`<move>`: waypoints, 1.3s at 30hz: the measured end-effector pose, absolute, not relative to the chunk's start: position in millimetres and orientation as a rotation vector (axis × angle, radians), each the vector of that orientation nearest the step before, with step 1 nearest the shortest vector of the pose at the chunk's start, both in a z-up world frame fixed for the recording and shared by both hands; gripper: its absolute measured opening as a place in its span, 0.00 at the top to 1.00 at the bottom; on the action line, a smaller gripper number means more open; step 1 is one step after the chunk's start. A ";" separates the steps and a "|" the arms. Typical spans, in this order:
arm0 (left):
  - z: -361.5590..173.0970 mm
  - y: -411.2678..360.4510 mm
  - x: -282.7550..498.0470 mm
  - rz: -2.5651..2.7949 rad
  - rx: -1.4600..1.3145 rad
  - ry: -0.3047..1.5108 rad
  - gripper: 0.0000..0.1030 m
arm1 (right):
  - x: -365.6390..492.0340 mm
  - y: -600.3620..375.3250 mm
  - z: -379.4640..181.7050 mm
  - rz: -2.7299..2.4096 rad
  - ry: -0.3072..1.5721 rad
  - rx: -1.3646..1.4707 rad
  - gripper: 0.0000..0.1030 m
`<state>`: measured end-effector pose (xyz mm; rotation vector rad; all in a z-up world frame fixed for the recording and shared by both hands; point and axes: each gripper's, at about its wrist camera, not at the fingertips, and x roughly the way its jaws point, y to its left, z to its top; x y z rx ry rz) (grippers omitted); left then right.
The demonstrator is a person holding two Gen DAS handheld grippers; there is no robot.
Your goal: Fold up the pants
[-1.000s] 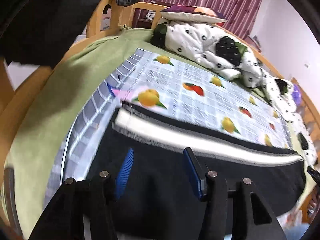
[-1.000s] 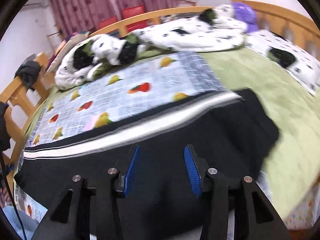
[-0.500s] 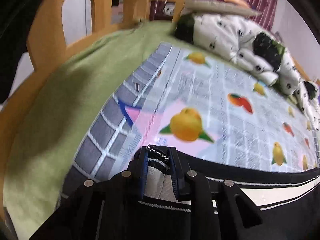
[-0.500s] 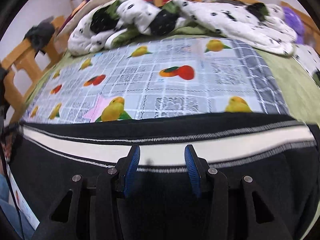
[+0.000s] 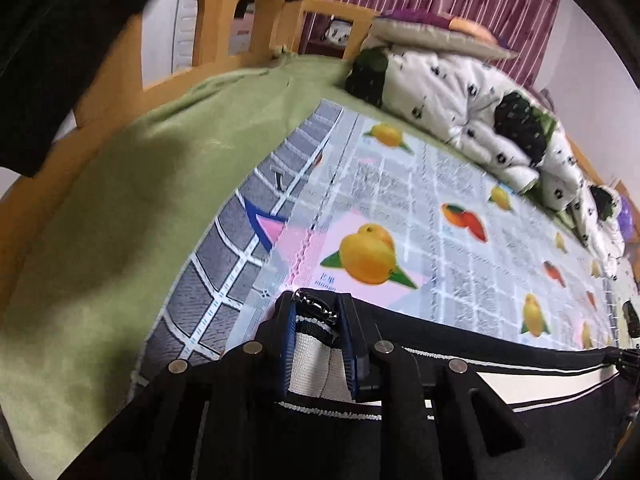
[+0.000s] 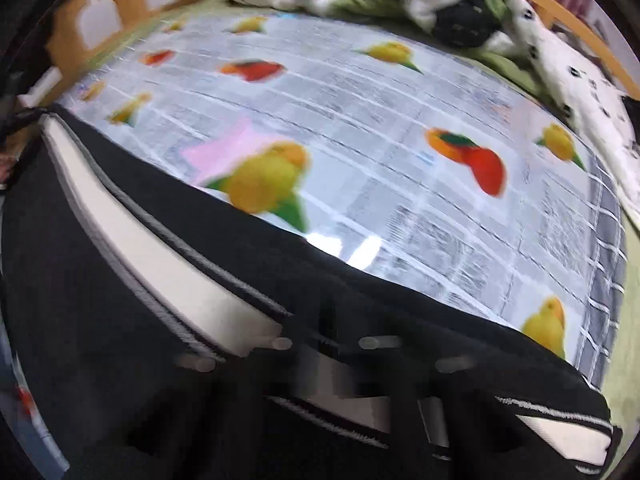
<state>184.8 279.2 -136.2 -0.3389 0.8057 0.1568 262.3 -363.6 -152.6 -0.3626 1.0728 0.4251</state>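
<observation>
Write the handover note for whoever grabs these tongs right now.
Left tongs: shut on the pants' white side stripe, at the end lying nearest the gray border of the fruit-print mat.
Right tongs: badly blurred; they sit over the same stripe, grip cannot be told.
Pants: stretched lengthwise along the mat's near edge, on the bed.
Done: left end pinched.
Left: confirm the right grip, then probably carry the held edge across for the first fold.

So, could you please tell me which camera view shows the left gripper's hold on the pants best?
The left wrist view: the left gripper is sharp there, pinching the pants' white stripe. The right wrist view shows only the blurred pants, not that grip.
</observation>
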 end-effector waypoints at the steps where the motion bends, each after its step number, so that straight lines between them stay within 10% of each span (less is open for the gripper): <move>1: -131.5 280.1 182.0 0.151 -0.345 0.781 0.81 | 256.9 -362.5 -141.6 0.414 1.007 -0.377 0.97; 10: -158.5 271.1 205.9 0.271 -0.269 0.860 0.76 | 274.5 -370.4 -166.0 0.296 0.936 -0.133 0.95; 13: -150.9 266.8 202.3 0.328 -0.201 0.894 0.52 | 262.1 -387.3 -149.3 0.278 0.927 -0.049 0.91; 17: -134.7 260.7 178.6 0.283 -0.196 0.852 0.47 | 237.9 -433.8 -122.0 0.118 0.808 -0.007 0.56; 31: -127.9 223.5 124.7 0.161 -0.272 0.870 0.46 | 265.9 -459.8 -140.0 -0.127 0.864 0.075 0.63; 39: -134.8 220.2 14.3 0.038 -0.412 0.913 0.46 | 173.9 -422.6 -85.1 -0.095 0.840 0.095 0.50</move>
